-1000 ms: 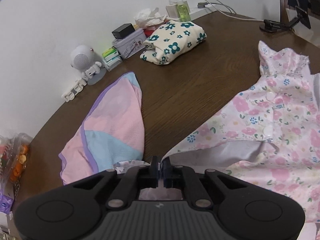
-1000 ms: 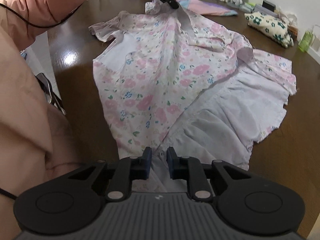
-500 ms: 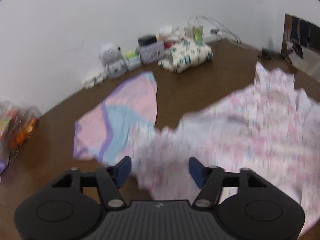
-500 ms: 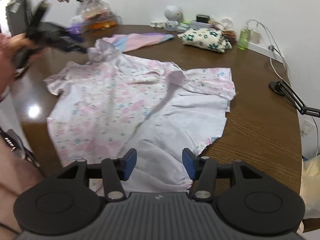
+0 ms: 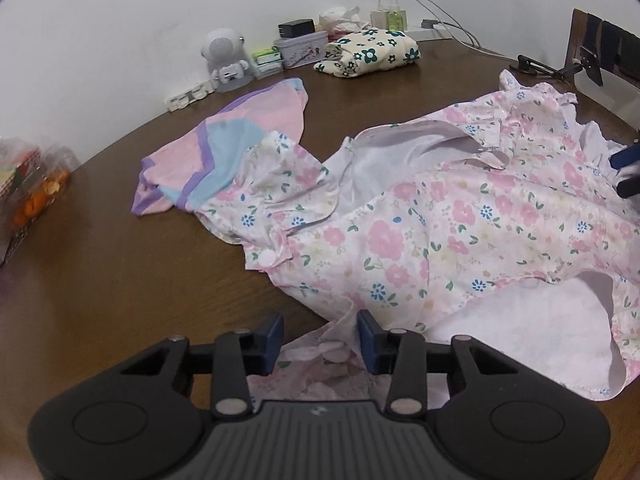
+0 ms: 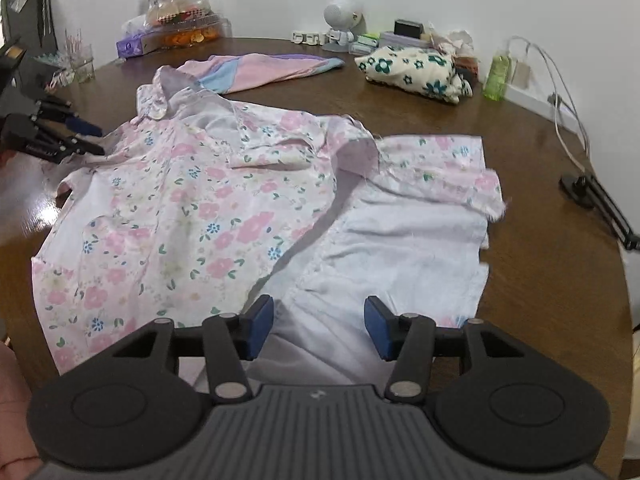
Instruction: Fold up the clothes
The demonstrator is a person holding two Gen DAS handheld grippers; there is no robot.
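Observation:
A pink floral dress (image 5: 440, 232) (image 6: 208, 208) lies rumpled on the brown table, its pale lining showing at the hem (image 6: 400, 248). My left gripper (image 5: 319, 340) is open, low over a buttoned edge of the dress, with cloth lying between its blue pads but not pinched. My right gripper (image 6: 319, 326) is open above the pale hem side. In the right wrist view the left gripper (image 6: 86, 138) shows at the far left by the dress. A pink, blue and purple garment (image 5: 224, 148) (image 6: 264, 68) lies flat beyond the dress collar.
A folded cream cloth with teal flowers (image 5: 368, 54) (image 6: 416, 72) sits at the back. Along the wall stand a white robot toy (image 5: 226, 60), a tin (image 5: 300, 48), a green bottle (image 6: 496, 74) and cables. A black clamp stand (image 6: 596, 200) lies at the right edge. A snack box (image 6: 180, 32) sits far left.
Both grippers were shut on the dress one second ago; both have opened and let it go. The dress has dropped and now lies spread on the table.

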